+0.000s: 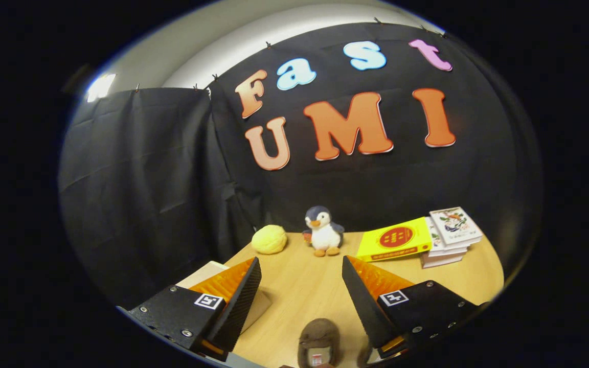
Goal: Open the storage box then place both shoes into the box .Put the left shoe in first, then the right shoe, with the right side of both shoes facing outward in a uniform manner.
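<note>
The gripper [300, 291] hangs spread and empty above the tabletop [299, 281]; one brown shoe [318, 343] lies between its fingers at the near edge. A pale box corner [207, 271] peeks behind one finger, so seemingly nothing is done yet

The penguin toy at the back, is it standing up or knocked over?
Upright. The penguin stands on its feet on the table, well beyond the open gripper fingers.

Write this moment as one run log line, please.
gripper: open, holds nothing | brown shoe: on table, between fingers | box: not identified | beyond: penguin toy, books
</note>
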### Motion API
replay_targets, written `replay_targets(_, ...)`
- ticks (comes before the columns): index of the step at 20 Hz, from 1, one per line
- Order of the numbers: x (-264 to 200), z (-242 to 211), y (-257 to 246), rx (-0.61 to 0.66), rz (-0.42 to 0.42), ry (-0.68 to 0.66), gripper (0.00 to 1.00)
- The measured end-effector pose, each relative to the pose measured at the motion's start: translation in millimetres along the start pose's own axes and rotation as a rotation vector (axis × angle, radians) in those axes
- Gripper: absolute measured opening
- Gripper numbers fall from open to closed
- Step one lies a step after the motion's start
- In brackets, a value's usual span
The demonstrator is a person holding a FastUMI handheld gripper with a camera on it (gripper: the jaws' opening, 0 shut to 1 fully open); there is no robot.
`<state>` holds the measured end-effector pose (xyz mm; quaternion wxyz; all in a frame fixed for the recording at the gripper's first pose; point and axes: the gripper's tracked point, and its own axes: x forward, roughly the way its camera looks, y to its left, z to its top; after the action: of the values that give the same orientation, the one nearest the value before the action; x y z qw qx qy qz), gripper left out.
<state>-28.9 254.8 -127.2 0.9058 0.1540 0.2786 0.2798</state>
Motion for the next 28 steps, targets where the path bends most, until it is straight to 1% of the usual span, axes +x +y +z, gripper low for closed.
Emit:
replay_targets(8,38.0,-82.5,81.6,0.258,0.229,0.337,0.95)
replay_targets(10,45.5,-104.9,100.6,0.327,0.272,0.428,0.95)
replay_targets(13,62.9,-134.3,120.7,0.445,0.298,0.526,0.96)
replay_targets(15,69.1,-150.1,127.0,0.484,0.312,0.565,0.96)
replay_targets(19,82.7,-173.0,144.3,0.464,0.352,0.624,0.96)
replay_targets(22,91.5,-198.9,151.8,0.473,0.331,0.687,0.96)
replay_targets(25,101.9,-214.8,161.6,0.481,0.340,0.719,0.96)
replay_targets(28,111.2,-224.0,169.3,0.524,0.351,0.740,0.96)
